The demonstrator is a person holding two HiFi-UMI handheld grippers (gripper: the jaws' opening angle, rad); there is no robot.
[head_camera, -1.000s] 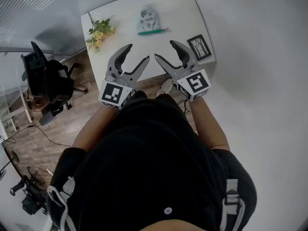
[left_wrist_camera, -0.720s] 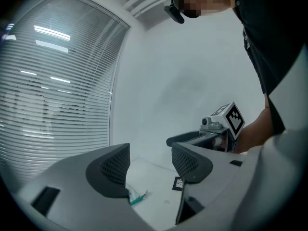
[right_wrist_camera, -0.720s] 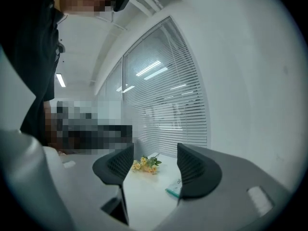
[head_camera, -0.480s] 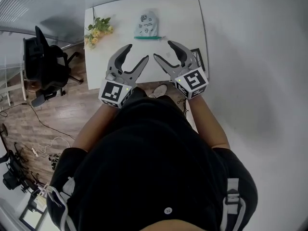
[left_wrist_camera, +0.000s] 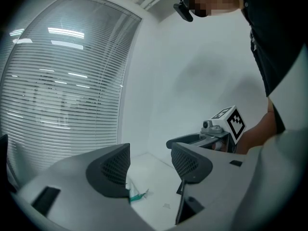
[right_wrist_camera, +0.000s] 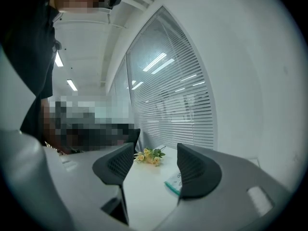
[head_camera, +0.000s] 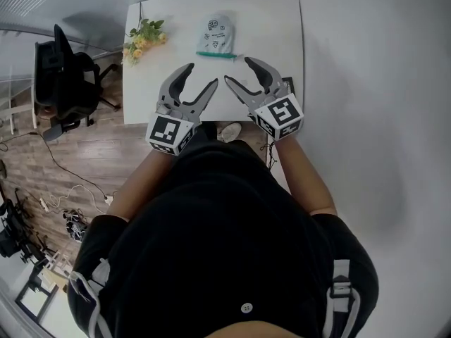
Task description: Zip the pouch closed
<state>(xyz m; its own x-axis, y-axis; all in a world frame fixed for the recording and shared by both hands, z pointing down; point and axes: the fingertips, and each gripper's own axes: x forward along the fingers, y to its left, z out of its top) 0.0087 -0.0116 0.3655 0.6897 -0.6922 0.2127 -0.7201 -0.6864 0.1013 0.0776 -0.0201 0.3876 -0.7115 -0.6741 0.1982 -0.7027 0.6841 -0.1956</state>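
Note:
A pale grey pouch [head_camera: 217,34] with a green zipper edge [head_camera: 220,54] lies flat near the far middle of the white table [head_camera: 268,27]. My left gripper [head_camera: 199,78] hovers open above the table's near edge, left of centre, with nothing between its jaws. My right gripper [head_camera: 239,70] hovers open beside it, also empty. Both sit a short way in front of the pouch, apart from it. In the left gripper view a corner of the pouch [left_wrist_camera: 137,194] peeks out beside the left jaw. The right gripper view shows the pouch's green edge [right_wrist_camera: 171,186] by the right jaw.
A small bunch of yellow flowers [head_camera: 143,37] lies at the table's far left corner. A dark picture frame [head_camera: 287,83] lies at the right near edge, partly behind my right gripper. A black office chair [head_camera: 63,83] stands on the wooden floor to the left.
The table has shifted in view as the person's head turned. Both grippers keep nearly the same open pose and now sit a little closer to the pouch.

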